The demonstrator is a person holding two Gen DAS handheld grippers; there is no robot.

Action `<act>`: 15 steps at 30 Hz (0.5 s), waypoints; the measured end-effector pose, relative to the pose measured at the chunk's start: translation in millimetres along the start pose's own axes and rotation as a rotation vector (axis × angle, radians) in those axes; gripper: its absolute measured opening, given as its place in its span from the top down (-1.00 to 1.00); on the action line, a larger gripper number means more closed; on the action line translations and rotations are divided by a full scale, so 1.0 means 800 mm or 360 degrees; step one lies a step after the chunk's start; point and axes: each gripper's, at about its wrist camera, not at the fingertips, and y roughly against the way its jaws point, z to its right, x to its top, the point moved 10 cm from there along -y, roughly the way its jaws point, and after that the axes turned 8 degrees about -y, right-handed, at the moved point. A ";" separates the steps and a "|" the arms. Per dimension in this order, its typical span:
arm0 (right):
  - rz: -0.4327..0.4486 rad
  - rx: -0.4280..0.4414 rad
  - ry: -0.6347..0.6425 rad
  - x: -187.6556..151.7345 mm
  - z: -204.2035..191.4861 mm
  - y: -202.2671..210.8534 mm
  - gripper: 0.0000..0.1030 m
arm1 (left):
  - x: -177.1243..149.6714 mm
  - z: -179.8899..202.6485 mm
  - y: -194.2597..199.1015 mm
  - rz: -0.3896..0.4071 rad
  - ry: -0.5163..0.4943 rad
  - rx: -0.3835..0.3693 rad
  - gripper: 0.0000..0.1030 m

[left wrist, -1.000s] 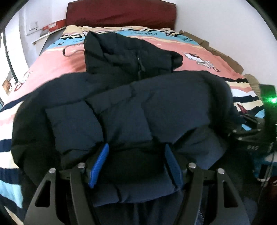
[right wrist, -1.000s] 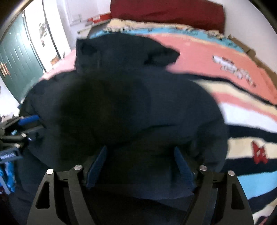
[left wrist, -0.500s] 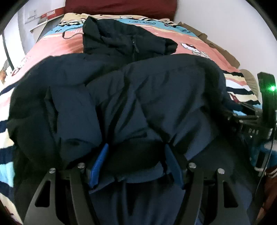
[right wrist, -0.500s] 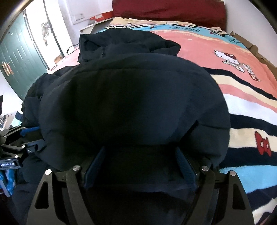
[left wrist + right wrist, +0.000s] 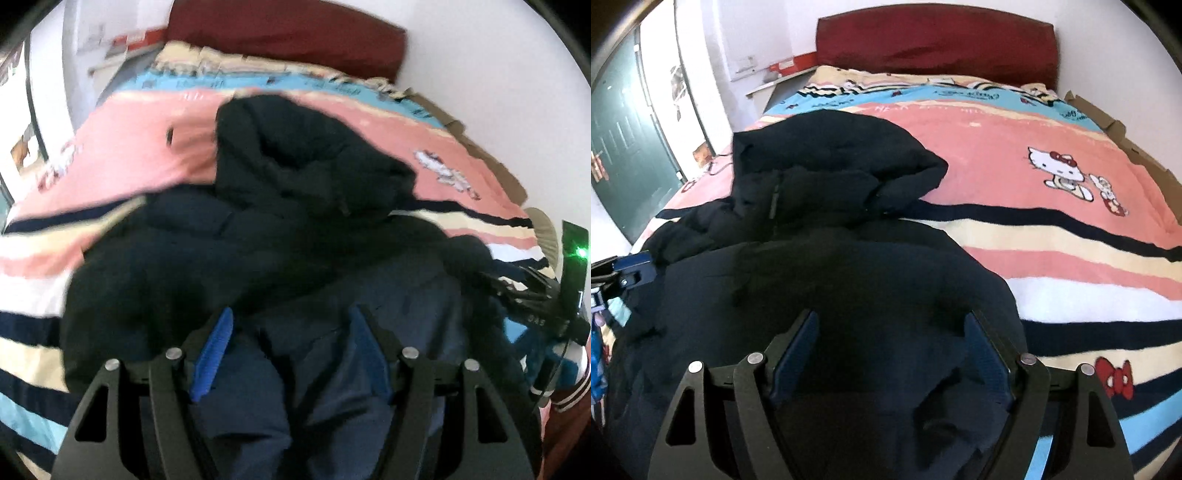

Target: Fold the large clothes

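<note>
A dark puffy jacket (image 5: 827, 266) lay bunched on the striped pink bedspread (image 5: 1015, 206), its hood toward the red headboard (image 5: 934, 44). The left gripper (image 5: 291, 332) and right gripper (image 5: 890, 336) each had thick jacket fabric bunched between their blue pads at the hem end, away from the headboard. Both looked clamped on the jacket.

The jacket (image 5: 820, 280) lies on the bed (image 5: 1052, 236), its hood (image 5: 831, 166) toward the headboard (image 5: 934, 48).
</note>
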 end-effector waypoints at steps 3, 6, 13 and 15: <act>-0.0038 -0.0004 -0.0010 -0.011 0.003 -0.021 -0.58 | -0.029 -0.002 -0.014 -0.0056 -0.0025 0.0004 -0.26; -0.0094 0.0010 0.0005 -0.034 0.002 -0.034 -0.60 | -0.061 0.014 -0.005 -0.0093 -0.0114 0.0008 -0.26; -0.0130 -0.0007 0.0102 -0.055 -0.001 -0.017 -0.60 | -0.076 0.024 0.023 -0.0094 -0.0217 0.0095 -0.26; -0.0121 -0.0017 0.0115 -0.056 0.001 -0.008 -0.60 | -0.069 0.027 0.034 -0.0044 -0.0219 0.0102 -0.26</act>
